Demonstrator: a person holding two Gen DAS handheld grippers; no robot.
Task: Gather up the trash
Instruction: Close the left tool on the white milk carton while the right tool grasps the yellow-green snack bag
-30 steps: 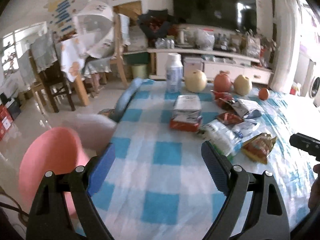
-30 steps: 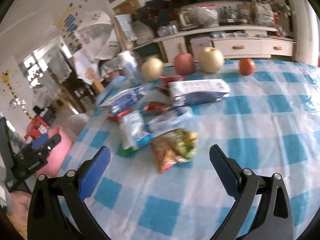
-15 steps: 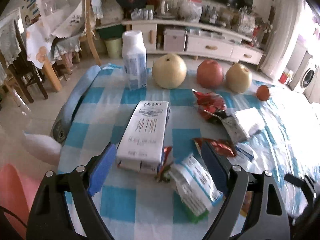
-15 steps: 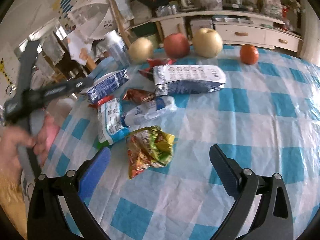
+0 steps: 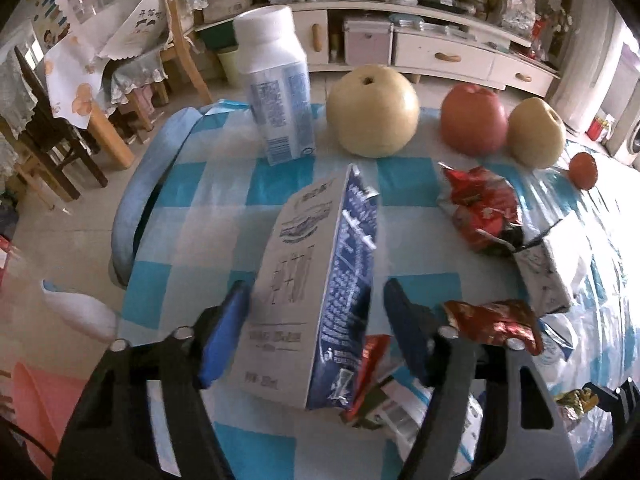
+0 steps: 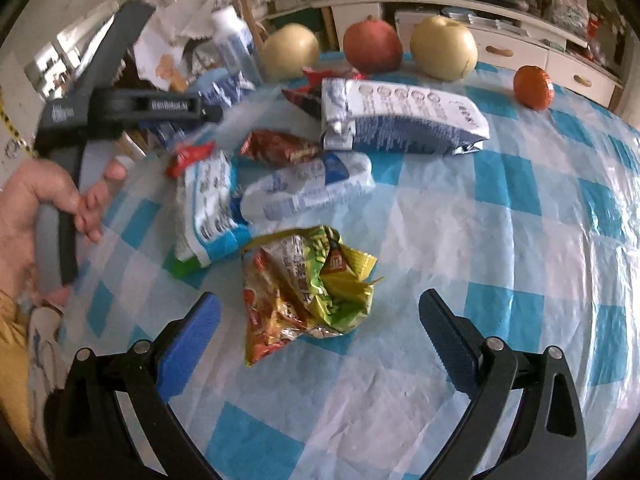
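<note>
Open checked cloth (image 6: 520, 240) right of the crumpled snack bag (image 6: 308, 292); clear passage there. Left and beyond blocked by clustered wrappers (image 6: 256, 188) and a flattened carton (image 6: 404, 120). Far edge lined with fruit (image 6: 444, 48) and a white bottle (image 5: 278, 84).

A home living room: a checked tablecloth (image 6: 520, 184), white drawer cabinet (image 5: 448, 54), wooden dining chairs (image 5: 52, 136).

A grey-and-blue cardboard milk carton (image 5: 316, 300) tilts between the blue pads of the left gripper (image 5: 316, 320), whose jaws have just been closing; whether they press it is unclear. At twelve o'clock stand a white plastic bottle (image 5: 278, 84) and a round yellow pear (image 5: 372, 112). At two o'clock lies a crumpled red foil wrapper (image 5: 480, 208).
</note>
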